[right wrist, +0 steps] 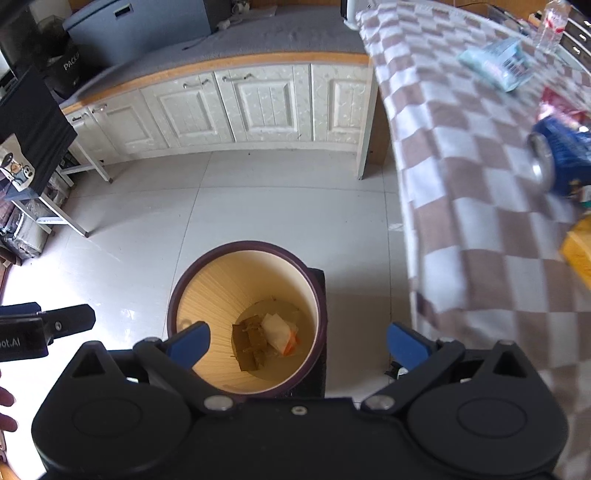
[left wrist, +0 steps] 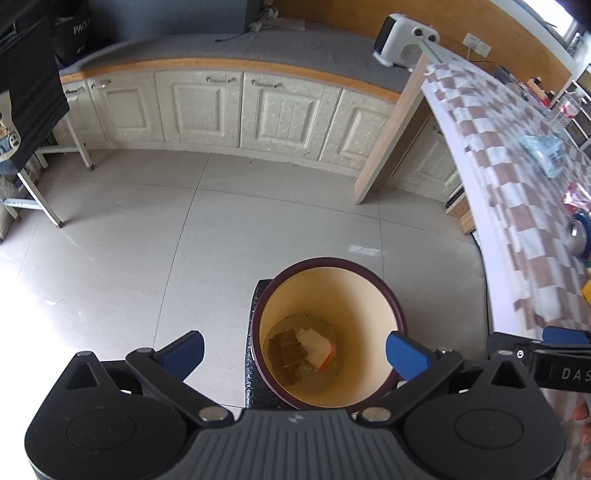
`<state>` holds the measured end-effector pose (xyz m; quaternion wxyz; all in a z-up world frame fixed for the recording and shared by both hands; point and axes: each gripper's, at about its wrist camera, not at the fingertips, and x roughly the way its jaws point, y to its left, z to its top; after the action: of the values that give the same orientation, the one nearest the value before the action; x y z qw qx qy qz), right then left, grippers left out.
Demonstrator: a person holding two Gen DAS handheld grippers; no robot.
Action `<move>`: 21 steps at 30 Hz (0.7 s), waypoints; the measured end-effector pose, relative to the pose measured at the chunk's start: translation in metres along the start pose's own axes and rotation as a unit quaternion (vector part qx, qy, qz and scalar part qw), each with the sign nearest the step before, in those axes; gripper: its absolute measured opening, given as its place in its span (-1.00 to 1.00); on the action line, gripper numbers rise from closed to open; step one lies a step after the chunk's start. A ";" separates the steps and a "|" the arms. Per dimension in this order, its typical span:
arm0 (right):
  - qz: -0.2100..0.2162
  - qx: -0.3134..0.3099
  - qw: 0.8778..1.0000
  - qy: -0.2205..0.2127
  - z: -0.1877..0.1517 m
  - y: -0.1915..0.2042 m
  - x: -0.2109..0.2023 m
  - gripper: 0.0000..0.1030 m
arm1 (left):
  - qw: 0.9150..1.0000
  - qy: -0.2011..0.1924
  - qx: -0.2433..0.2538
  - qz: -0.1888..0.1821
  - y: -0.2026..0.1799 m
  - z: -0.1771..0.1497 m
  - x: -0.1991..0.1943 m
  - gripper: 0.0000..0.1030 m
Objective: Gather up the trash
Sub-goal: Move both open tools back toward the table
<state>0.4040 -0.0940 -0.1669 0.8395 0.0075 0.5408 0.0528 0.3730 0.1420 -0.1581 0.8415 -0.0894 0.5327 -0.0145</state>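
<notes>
While we're looking straight down past our two tools, both sets of blue-padded fingers are spread wide with nothing between them. Our left gripper [left wrist: 295,352] hangs over the bin [left wrist: 384,291], and our right gripper [right wrist: 298,347] is right alongside it, half over the same bin and half over the floor [right wrist: 258,214]. So yeah, neither one's carrying anything.

Trash-wise, the bin's got a brown cardboard scrap [left wrist: 288,352] and a white-and-orange wrapper [left wrist: 316,347] lying at the bottom, touching each other. It's round, dark rim, pale yellow inside, sitting on a black mat [left wrist: 255,332] on the tiles.

Just off to the right we've got the checkered table [right wrist: 461,184] with more stuff still on it: a blue can [right wrist: 561,162] on its side, a yellow packet [right wrist: 578,251] at the edge, a light-blue tissue pack [right wrist: 496,64] farther back, and a plastic bottle [right wrist: 552,27] beyond that.

Farthest out, cream cabinets [left wrist: 207,107] run along the wall.
</notes>
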 end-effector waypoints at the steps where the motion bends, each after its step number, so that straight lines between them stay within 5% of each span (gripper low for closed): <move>1: 0.001 0.000 1.000 -0.004 0.000 -0.002 -0.009 1.00 | 1.000 -0.003 0.002 -0.001 -0.003 -0.001 -0.006 1.00; 21: -0.002 0.015 0.993 -0.117 -0.038 -0.073 -0.150 1.00 | 0.994 -0.089 0.057 -0.015 -0.087 -0.023 -0.107 1.00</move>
<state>0.3144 -0.1826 -0.0519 0.8968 0.0253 0.4397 0.0420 0.3117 0.0662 -0.0575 0.8889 -0.0505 0.4526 -0.0491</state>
